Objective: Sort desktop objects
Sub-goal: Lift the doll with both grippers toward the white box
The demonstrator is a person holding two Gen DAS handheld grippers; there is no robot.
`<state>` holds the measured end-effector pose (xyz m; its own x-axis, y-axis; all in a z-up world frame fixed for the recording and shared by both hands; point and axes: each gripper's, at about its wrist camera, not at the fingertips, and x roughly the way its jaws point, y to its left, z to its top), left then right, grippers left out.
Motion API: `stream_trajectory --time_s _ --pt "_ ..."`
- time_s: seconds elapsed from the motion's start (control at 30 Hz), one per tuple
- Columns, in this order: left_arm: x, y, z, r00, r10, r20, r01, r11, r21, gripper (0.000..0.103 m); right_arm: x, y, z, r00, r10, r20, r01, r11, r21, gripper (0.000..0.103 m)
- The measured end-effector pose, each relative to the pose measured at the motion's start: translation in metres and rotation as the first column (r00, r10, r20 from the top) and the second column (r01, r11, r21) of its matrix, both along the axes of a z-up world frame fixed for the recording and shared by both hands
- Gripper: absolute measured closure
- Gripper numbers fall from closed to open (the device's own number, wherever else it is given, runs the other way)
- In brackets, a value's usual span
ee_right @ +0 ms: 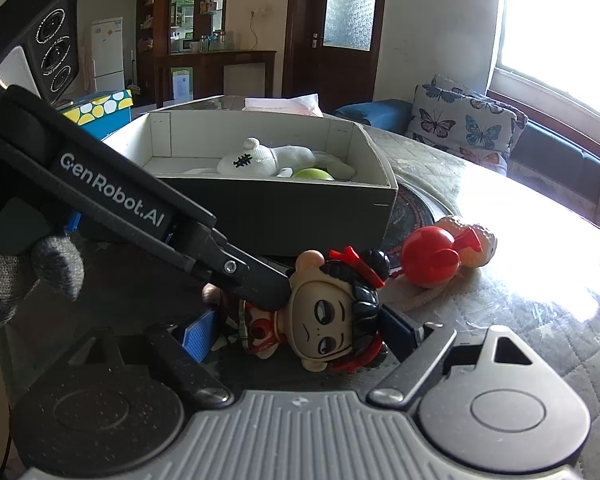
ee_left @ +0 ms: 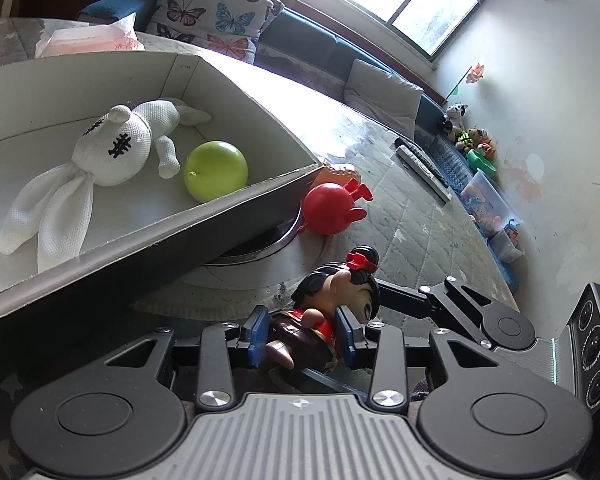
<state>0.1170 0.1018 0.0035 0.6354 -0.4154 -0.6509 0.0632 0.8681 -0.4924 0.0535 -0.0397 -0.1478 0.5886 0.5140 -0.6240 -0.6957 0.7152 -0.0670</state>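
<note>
Doll [ee_left: 324, 316] lying lower centre between left claw [ee_left: 302, 328] pads, grip impossible to tell; right claw [ee_right: 300, 330] wide around it.

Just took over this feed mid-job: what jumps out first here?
A doll figurine with black hair and red bows lies on the table, bracketed by both the left gripper and the right gripper. Behind it, the open cardboard box already holds a white plush rabbit and a green ball; a red toy waits outside.
</note>
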Motion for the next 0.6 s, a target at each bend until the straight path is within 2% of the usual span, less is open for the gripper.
stream_trajectory --time_s 0.13,0.6 --pt "-0.001 0.002 -0.001 1.000 0.007 -0.002 -0.007 1.000 -0.015 0.064 -0.002 0.001 0.000 1.000 0.000 0.009 0.000 1.000 -0.008 0.017" --pt "-0.021 0.002 0.013 0.998 0.036 0.047 -0.036 0.999 0.013 0.066 -0.014 0.003 0.010 0.999 0.022 0.029 -0.022 1.000 0.001 0.018"
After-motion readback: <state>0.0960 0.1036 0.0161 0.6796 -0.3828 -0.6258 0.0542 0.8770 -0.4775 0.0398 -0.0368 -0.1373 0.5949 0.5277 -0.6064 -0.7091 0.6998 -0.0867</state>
